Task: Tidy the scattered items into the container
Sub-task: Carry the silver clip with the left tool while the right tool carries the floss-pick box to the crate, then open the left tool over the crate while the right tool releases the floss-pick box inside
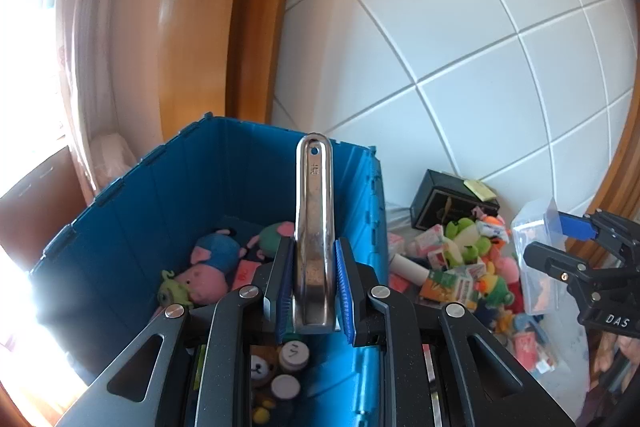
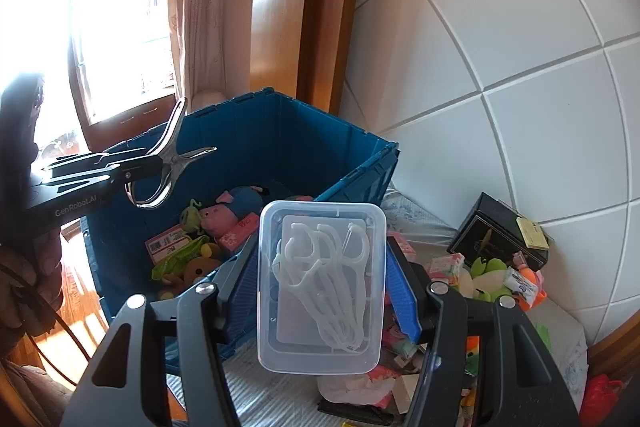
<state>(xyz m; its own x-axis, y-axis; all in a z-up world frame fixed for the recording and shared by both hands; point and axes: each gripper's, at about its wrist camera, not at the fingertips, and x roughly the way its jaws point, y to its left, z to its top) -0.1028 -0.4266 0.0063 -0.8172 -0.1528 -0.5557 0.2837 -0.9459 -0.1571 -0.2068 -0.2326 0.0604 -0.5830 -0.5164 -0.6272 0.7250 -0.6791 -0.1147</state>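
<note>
L gripper (image 1: 314, 287) is clenched on a metal clip-like tool (image 1: 314, 227). Its steel handle stands up between the blue pads, and in the right wrist view the tool's curved prongs stick out past the fingers, over the near-left rim of the blue crate (image 1: 168, 187). R gripper (image 2: 322, 291) is clamped on a clear plastic box of floss picks (image 2: 324, 287), pads pressing both long sides. The box hangs just right of the crate, above the striped cloth, not yet over the opening.

Crate already holds soft toys, incl. a pink pig plush (image 1: 208, 267), small cartons and bottle caps. More stuff still sits in a pile (image 1: 468, 259) to the right, near a black box (image 1: 448, 203) by the tiled wall.

Risks, as I judge them:
- Floss box is smooth and lidded. Grip on the thin walls could slip or pop the lid, spilling picks outside the crate.
- Letting go of it too early drops it on the cloth or the crate's right rim, since it isn't over the opening.
- The tool is held only by its handle and its prongs poke out, so it could catch the rim or twist in the pads.
- Both grippers are heading for one opening, so they may bump.
</note>
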